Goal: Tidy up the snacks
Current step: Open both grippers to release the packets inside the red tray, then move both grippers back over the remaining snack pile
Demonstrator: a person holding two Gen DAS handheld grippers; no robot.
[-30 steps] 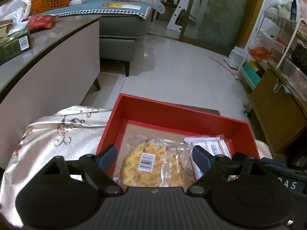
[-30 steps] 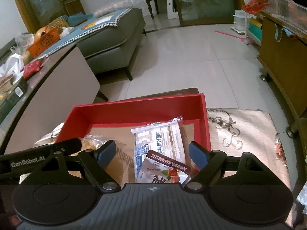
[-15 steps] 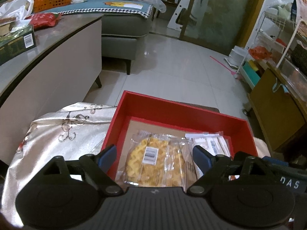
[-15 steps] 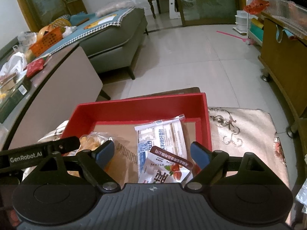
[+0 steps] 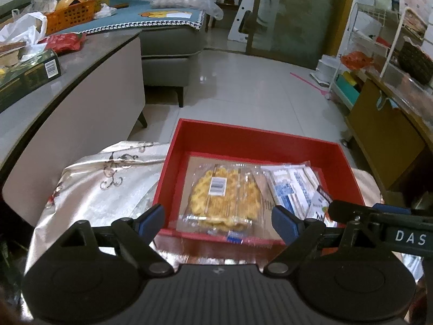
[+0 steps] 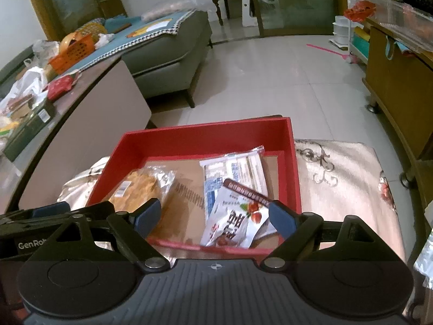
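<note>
A red box (image 5: 254,138) (image 6: 205,135) sits on a silver embroidered cloth (image 5: 108,189). In it lie a clear pack of yellow waffle cookies (image 5: 224,197) (image 6: 138,187), a white-and-blue packet (image 5: 292,184) (image 6: 235,170) and a white packet with a red fruit picture (image 6: 232,222) (image 5: 320,203). My left gripper (image 5: 217,219) is open and empty, above the box's near edge. My right gripper (image 6: 215,218) is open and empty, above the near right part of the box, over the fruit packet.
A grey curved counter (image 5: 89,54) at the left holds a green box (image 5: 27,73), a red bag and an orange basket (image 5: 70,19). A grey sofa (image 6: 173,51) stands behind it. A wooden cabinet (image 6: 400,81) and a white rack (image 5: 379,40) stand at the right.
Both grippers have drawn back and up from the box, so more of its near edge and the cloth shows. Both stay open. The snacks have not moved.
</note>
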